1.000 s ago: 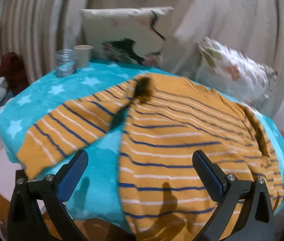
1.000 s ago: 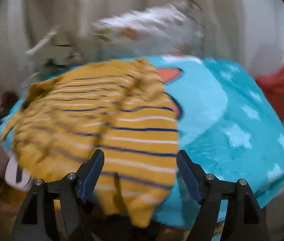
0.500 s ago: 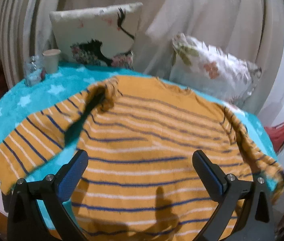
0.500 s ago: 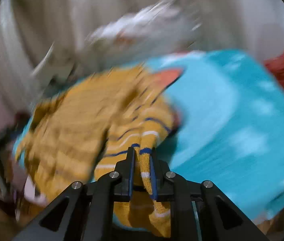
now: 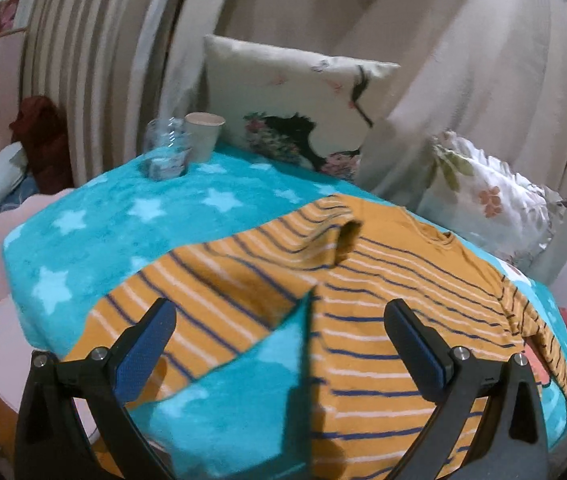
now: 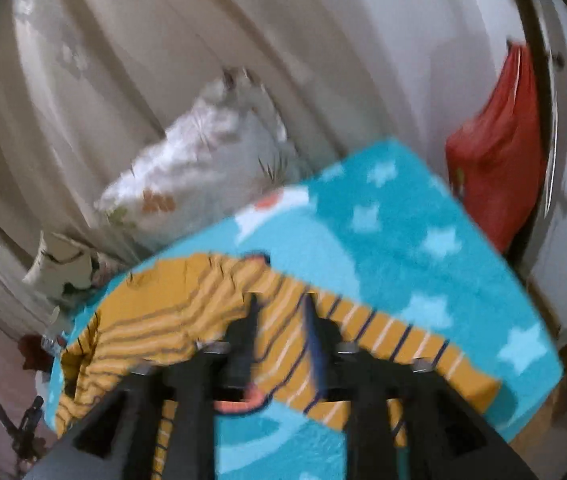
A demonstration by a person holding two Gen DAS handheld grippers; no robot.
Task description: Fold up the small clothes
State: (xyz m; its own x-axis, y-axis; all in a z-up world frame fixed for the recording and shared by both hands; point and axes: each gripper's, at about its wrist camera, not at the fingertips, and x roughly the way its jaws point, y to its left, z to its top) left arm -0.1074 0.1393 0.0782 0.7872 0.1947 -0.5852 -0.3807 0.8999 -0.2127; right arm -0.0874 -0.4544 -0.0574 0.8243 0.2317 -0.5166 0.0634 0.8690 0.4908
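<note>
An orange sweater [image 5: 383,320] with blue and white stripes lies flat on a turquoise star blanket [image 5: 123,220]. Its left sleeve [image 5: 211,308] stretches out toward the blanket's near left corner. My left gripper [image 5: 279,340] hovers wide open above the gap between that sleeve and the body, with nothing in it. In the blurred right wrist view the other sleeve [image 6: 403,340] lies spread out to the right over the blanket [image 6: 423,240]. My right gripper [image 6: 281,320] is low over this sleeve; its jaws are opening, and striped cloth shows in the gap between them without being pinched.
A glass jar [image 5: 165,152] and a beige cup [image 5: 203,136] stand at the blanket's far left corner. Two pillows [image 5: 295,112] [image 5: 483,200] lean on curtains behind. A red bag [image 6: 495,160] hangs at the right. The blanket's edges drop off near both grippers.
The right gripper shut on the right sleeve, drew it out to the right, and now its jaws stand apart with the sleeve laid flat. The left gripper swung back toward the left sleeve, still open.
</note>
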